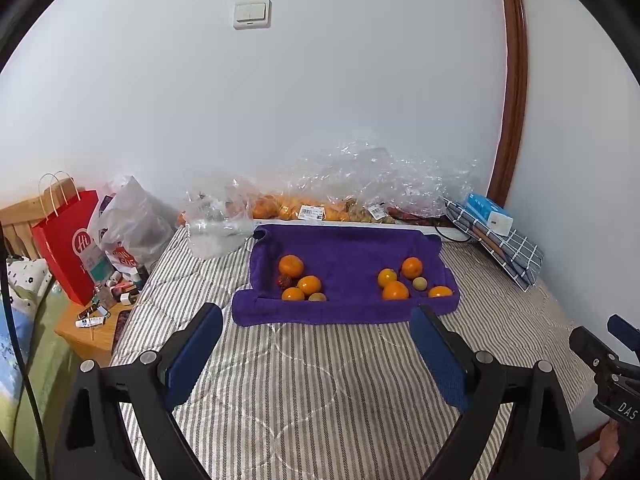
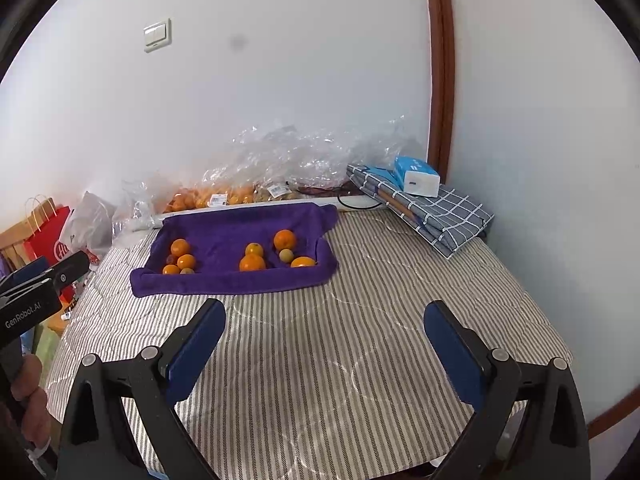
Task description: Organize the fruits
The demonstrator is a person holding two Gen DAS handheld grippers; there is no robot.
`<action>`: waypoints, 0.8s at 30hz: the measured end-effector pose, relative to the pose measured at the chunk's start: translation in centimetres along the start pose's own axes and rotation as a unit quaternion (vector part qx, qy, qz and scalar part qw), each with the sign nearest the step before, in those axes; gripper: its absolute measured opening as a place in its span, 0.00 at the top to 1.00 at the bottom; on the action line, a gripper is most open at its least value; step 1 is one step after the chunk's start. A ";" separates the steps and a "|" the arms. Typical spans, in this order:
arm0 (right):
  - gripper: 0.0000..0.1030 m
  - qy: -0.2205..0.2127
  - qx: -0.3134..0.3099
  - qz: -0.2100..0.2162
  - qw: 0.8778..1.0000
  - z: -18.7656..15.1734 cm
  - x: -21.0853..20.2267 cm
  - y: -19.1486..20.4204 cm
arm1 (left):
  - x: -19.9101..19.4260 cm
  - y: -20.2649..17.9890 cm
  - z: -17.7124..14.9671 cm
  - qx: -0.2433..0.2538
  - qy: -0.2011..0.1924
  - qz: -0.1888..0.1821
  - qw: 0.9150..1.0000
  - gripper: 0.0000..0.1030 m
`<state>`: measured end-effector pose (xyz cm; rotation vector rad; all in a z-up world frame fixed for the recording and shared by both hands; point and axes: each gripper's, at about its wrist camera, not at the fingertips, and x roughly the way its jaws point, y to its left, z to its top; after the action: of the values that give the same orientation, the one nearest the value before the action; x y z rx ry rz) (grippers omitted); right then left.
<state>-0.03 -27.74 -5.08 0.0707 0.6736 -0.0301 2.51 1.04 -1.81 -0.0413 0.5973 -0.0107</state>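
Observation:
A purple towel [image 1: 344, 248] [image 2: 240, 224] lies on the striped bedcover, its edges folded up like a tray. On its left side sit three oranges [image 1: 291, 266] [image 2: 179, 247], a small dark red fruit [image 1: 284, 280] and a small greenish fruit [image 1: 317, 297]. On its right side lie several oranges [image 1: 395, 291] [image 2: 252, 263] and one pale green fruit [image 1: 419, 283] [image 2: 286, 255]. My left gripper [image 1: 316, 320] hangs open just short of the towel's near edge, empty. My right gripper [image 2: 325, 316] is open too, over bare bedcover nearer than the towel.
Clear plastic bags [image 1: 360, 184] with more oranges lie along the wall behind the towel. A folded checked cloth [image 1: 504, 240] with a blue-white box [image 1: 490, 212] sits at the back right. A red paper bag [image 1: 68, 240] and clutter stand on a wooden bedside table [image 1: 92, 332] to the left.

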 end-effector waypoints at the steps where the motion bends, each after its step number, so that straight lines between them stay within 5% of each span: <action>1: 0.04 0.000 -0.001 -0.001 1.000 0.0 0.0 0.0 | 0.0 0.0 0.0 0.000 0.000 -0.001 1.000 0.08; 24: 0.04 -0.004 0.001 -0.001 1.000 -0.2 -0.5 0.1 | -0.3 -0.2 0.1 0.007 -0.004 0.000 1.000 0.08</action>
<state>-0.50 -27.63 -4.93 0.0729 0.6657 -0.0329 2.30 0.87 -1.58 -0.0273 0.5886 -0.0153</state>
